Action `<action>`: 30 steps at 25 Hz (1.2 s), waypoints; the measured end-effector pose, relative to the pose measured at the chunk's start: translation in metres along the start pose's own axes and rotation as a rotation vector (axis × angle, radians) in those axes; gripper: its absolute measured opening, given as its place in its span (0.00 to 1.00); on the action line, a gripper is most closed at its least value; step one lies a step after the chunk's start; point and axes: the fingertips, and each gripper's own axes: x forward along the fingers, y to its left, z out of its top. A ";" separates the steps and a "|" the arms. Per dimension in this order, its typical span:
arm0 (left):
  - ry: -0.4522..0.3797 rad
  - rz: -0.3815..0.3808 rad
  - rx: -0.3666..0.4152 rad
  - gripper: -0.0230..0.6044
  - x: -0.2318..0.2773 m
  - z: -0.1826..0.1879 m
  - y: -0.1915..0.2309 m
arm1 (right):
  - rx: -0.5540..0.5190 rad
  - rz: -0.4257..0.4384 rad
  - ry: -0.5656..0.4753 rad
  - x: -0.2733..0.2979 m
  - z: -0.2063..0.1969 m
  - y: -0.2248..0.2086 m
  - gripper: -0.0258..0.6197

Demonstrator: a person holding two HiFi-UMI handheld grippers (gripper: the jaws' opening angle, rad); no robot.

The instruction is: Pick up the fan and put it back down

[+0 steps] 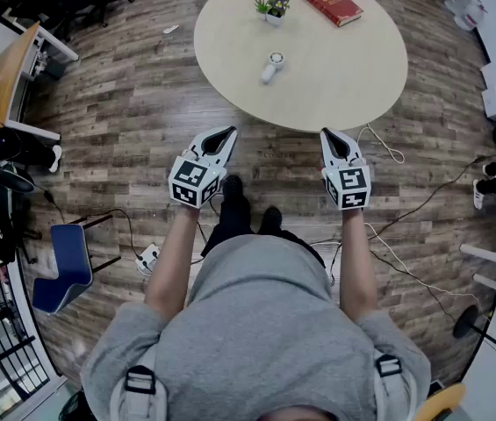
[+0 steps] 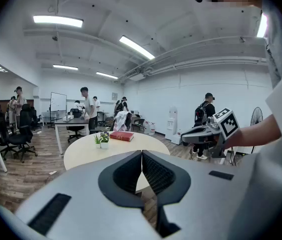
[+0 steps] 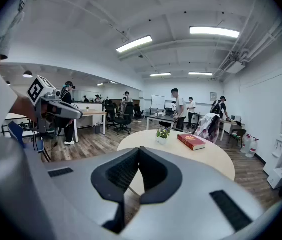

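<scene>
A: Looking for the fan (image 1: 272, 66). Where?

B: Up on the round table (image 1: 344, 68). Small and white, lying flat on its side. Close to the middle, a bit toward the near edge.

A: Anything else up there?

B: A little plant pot (image 1: 273, 9) and a red book (image 1: 330, 3), both at the far side, well apart from the fan.

A: And the left gripper (image 1: 228, 134)?

B: Clenched tight, with nothing in between. Held out over the wooden floor (image 1: 116, 121), just short of the table, tipped down a bit.

A: And the right gripper (image 1: 328, 135)?

B: Same. Squeezed closed on nothing at all. Tip right at the near rim of the table, maybe just over it. Hard to tell from above.

A: Touching the fan?

B: No. Both well apart from it, one at each side of the body.

A: Down below?

B: A grey hoodie (image 1: 265, 323), two bare arms (image 1: 170, 270), and black shoes (image 1: 233, 196) on the floor. Also white cables (image 1: 395, 154) on the floor at the right, and a blue chair (image 1: 63, 266) off to the left.

A: Farther back in the room?

B: From the gripper views: desks (image 2: 73, 122), black office chairs (image 2: 18, 134), a few standing people (image 2: 87, 109), and long lights (image 2: 58, 20) on the ceiling.
</scene>
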 end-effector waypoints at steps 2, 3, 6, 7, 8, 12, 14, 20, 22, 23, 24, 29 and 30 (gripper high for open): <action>-0.005 -0.002 -0.002 0.07 0.000 0.000 -0.001 | 0.001 0.002 -0.004 0.000 0.000 0.000 0.04; -0.005 -0.003 -0.003 0.07 0.000 0.000 -0.003 | 0.002 0.002 -0.005 0.000 -0.001 0.001 0.04; -0.005 -0.005 -0.002 0.07 -0.001 -0.001 -0.007 | 0.007 0.005 -0.001 -0.003 -0.004 0.002 0.04; -0.005 -0.007 -0.001 0.07 -0.001 -0.001 -0.008 | 0.008 0.006 0.000 -0.004 -0.005 0.002 0.04; -0.005 -0.008 0.001 0.07 -0.001 -0.001 -0.009 | 0.009 0.005 0.001 -0.005 -0.006 0.003 0.04; -0.011 -0.012 0.010 0.07 0.001 0.002 -0.013 | 0.022 -0.014 -0.005 -0.009 -0.007 0.000 0.04; -0.014 -0.015 0.015 0.07 0.002 0.003 -0.015 | 0.033 -0.031 0.000 -0.009 -0.009 -0.004 0.05; -0.016 -0.020 0.009 0.07 0.002 0.003 -0.019 | 0.026 -0.038 0.009 -0.010 -0.010 -0.006 0.05; -0.026 -0.017 -0.012 0.07 0.000 0.004 -0.018 | 0.026 -0.037 0.008 -0.011 -0.011 -0.005 0.05; -0.031 -0.013 -0.018 0.07 -0.002 0.004 -0.017 | 0.027 -0.037 0.009 -0.011 -0.011 -0.004 0.05; -0.034 -0.008 -0.019 0.07 -0.003 0.004 -0.016 | 0.027 -0.036 0.011 -0.011 -0.011 -0.003 0.05; -0.042 0.010 -0.017 0.07 -0.009 0.003 -0.016 | 0.023 -0.015 0.012 -0.013 -0.012 0.005 0.05; -0.042 0.012 -0.019 0.07 -0.010 0.003 -0.017 | 0.022 -0.011 0.009 -0.013 -0.012 0.006 0.05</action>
